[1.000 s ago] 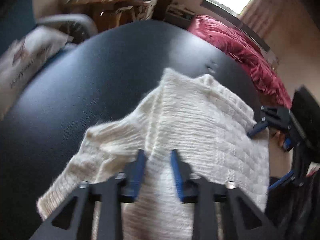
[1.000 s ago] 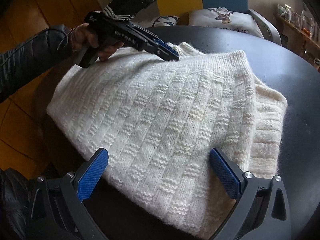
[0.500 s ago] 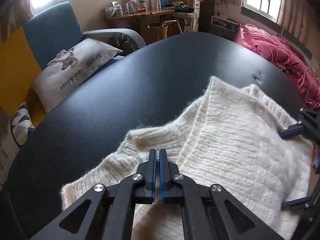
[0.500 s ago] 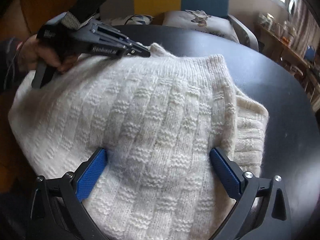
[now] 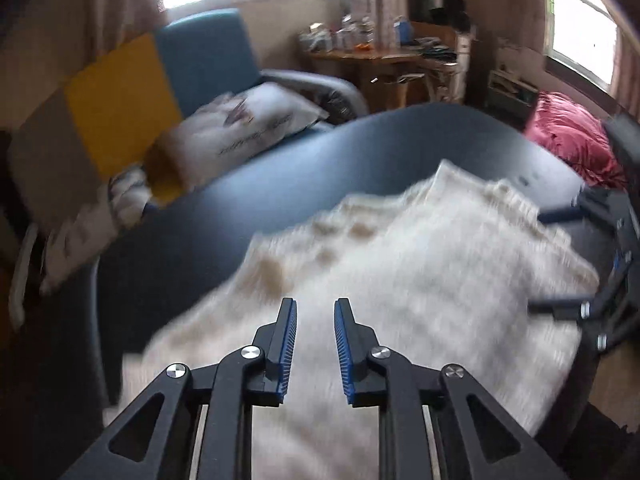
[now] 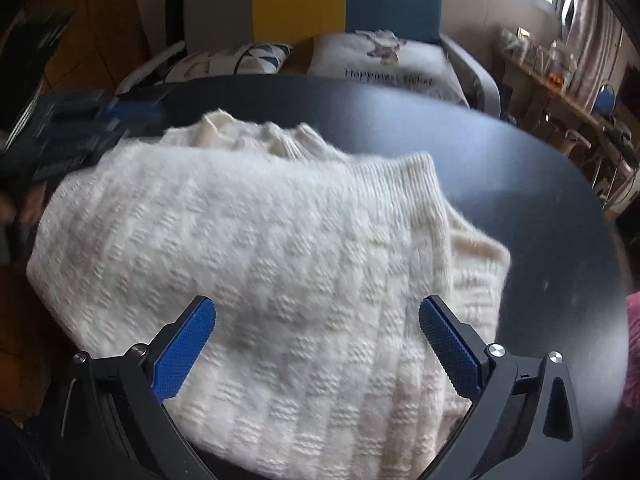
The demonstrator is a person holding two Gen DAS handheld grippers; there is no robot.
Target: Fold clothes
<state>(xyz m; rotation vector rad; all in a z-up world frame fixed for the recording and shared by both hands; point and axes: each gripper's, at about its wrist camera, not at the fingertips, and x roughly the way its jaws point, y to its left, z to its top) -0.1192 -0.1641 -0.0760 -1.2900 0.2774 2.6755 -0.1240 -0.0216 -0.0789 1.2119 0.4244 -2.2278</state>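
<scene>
- left wrist view: my left gripper hangs over the near part of the cream sweater, which lies bundled on the dark table. its jaws are opening, a narrow gap, nothing between the blue pads. the picture is smeared. to do this fold well i'd settle first, then pick a clean edge, not a bunched layer. my right gripper sits at the sweater's far side.
- right wrist view: my right gripper is spread wide over the sweater, pads clear of the knit, gripping nothing. the folded stack looks lumpy at the collar end; i'd flatten it before the next fold.
</scene>
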